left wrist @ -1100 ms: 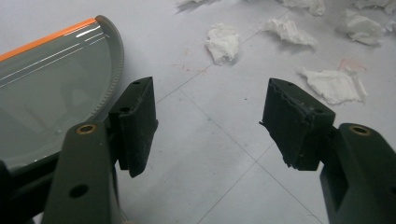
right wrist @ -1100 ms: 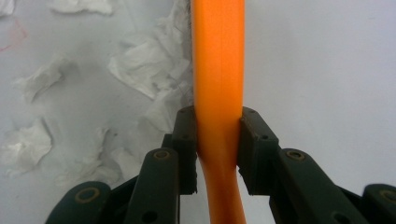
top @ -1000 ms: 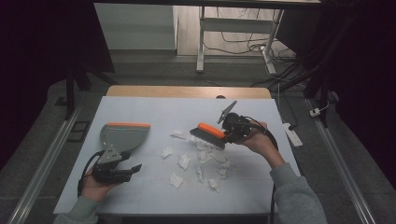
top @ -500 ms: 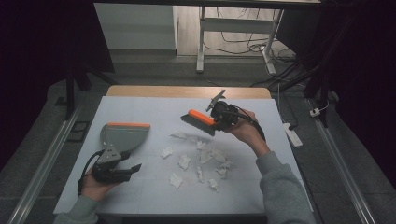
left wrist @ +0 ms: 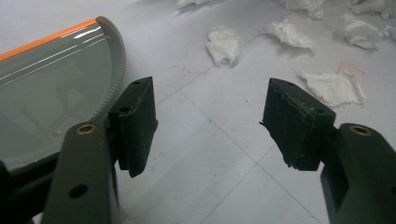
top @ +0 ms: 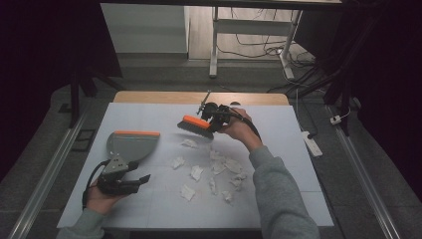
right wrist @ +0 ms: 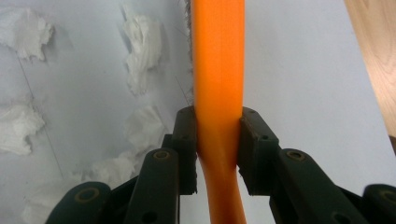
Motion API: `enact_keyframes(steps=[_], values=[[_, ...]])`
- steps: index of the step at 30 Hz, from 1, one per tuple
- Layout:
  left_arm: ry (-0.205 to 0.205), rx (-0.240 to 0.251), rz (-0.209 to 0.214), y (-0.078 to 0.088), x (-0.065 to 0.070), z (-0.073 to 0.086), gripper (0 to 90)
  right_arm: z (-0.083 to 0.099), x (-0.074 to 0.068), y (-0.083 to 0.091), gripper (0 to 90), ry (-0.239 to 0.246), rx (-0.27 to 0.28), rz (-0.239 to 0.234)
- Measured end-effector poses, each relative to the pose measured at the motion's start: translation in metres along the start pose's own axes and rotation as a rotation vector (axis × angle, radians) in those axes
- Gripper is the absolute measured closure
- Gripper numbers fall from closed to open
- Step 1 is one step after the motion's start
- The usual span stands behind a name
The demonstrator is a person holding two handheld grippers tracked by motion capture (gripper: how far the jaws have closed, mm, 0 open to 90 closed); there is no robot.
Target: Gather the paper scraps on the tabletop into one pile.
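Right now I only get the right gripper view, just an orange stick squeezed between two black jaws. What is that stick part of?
Observer: It's the handle of a small brush. The high view shows grey bristles under its orange top, held up off the table by the right gripper.
Operator: Is there somewhere to sweep the white bits into?
Observer: Yes, a grey dustpan with an orange edge lies flat on the left side of the table.
Operator: Is the other gripper holding it?
Observer: No. In the left gripper view, the left gripper is open, with the dustpan beside its jaws and bare table between them.
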State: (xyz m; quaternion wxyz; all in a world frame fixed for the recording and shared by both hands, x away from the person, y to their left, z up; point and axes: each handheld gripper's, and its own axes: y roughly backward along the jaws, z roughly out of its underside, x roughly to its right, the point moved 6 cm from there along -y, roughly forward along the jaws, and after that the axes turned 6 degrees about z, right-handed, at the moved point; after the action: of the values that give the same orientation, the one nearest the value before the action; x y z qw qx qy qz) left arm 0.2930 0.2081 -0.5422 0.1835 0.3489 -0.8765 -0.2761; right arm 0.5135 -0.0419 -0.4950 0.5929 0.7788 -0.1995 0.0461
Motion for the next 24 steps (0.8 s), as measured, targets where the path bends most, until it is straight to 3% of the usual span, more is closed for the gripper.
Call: enact_keyframes(steps=[4,7,12,17,21,24], values=[[-0.001,-0.002,0.001,-0.001,0.0,0.0,35.6,0.001,-0.006,-0.008,70.8,0.039,-0.033,-0.016],[-0.004,-0.004,0.001,-0.001,0.0,0.0,35.7,0.0,-0.015,-0.004,70.8,0.075,-0.01,-0.056],[-0.001,-0.004,0.002,-0.001,0.0,0.001,35.8,0.004,-0.035,0.004,70.8,0.147,-0.054,-0.078],[-0.004,-0.006,0.003,-0.001,0.0,0.001,36.0,0.02,-0.05,0.015,70.8,0.178,-0.041,-0.12],[-0.001,-0.003,0.003,-0.001,0.0,0.0,36.0,0.031,-0.053,0.028,70.8,0.159,-0.008,-0.106],[0.0,-0.003,0.002,-0.001,0.0,0.0,36.0,0.033,-0.047,0.04,70.8,0.123,0.055,-0.092]])
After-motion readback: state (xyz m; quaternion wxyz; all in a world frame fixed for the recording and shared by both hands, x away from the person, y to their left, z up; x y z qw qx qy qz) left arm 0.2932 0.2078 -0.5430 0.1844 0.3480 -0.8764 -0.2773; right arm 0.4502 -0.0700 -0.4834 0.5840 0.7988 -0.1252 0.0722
